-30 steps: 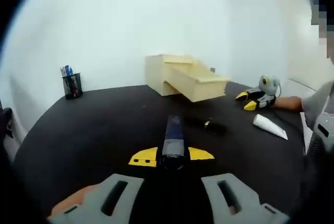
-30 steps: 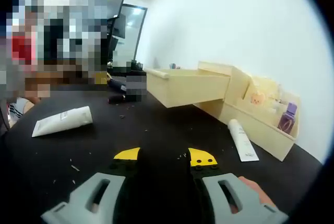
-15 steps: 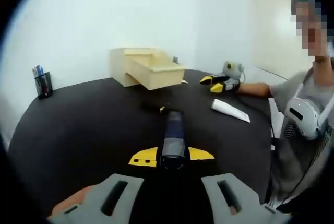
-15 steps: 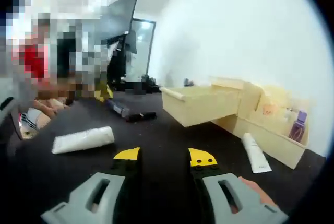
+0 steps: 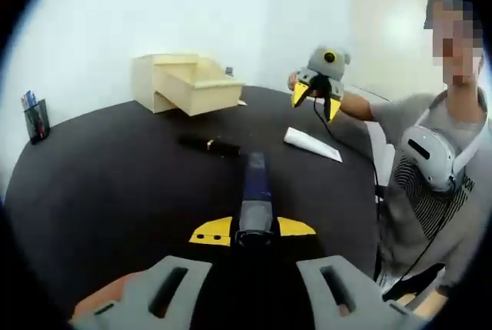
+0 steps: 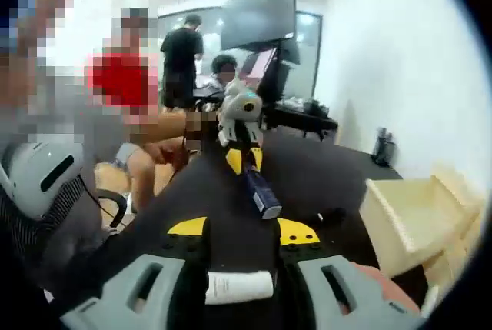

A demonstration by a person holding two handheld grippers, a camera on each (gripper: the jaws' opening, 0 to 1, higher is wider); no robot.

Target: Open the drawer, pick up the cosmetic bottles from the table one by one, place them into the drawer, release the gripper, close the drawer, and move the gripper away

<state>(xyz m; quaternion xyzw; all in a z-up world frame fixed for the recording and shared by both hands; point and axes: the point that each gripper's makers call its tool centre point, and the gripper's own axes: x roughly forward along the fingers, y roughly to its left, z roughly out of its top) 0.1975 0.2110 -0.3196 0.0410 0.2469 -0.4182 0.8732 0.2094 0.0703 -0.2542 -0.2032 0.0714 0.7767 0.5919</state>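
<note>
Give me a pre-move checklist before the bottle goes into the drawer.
1. Left hand-held gripper shut on the dark blue bottle: ok.
2. Drawer pulled out of the wooden organizer: ok.
3. Room inside the drawer: cannot tell in the left gripper view; in the right gripper view the visible part of the drawer looks bare.
4. Right hand-held gripper open and holding nothing: ok; the white tube lies below it.
5. Path to the drawer: not ok yet, the black tube lies on the table roughly in line.
</note>
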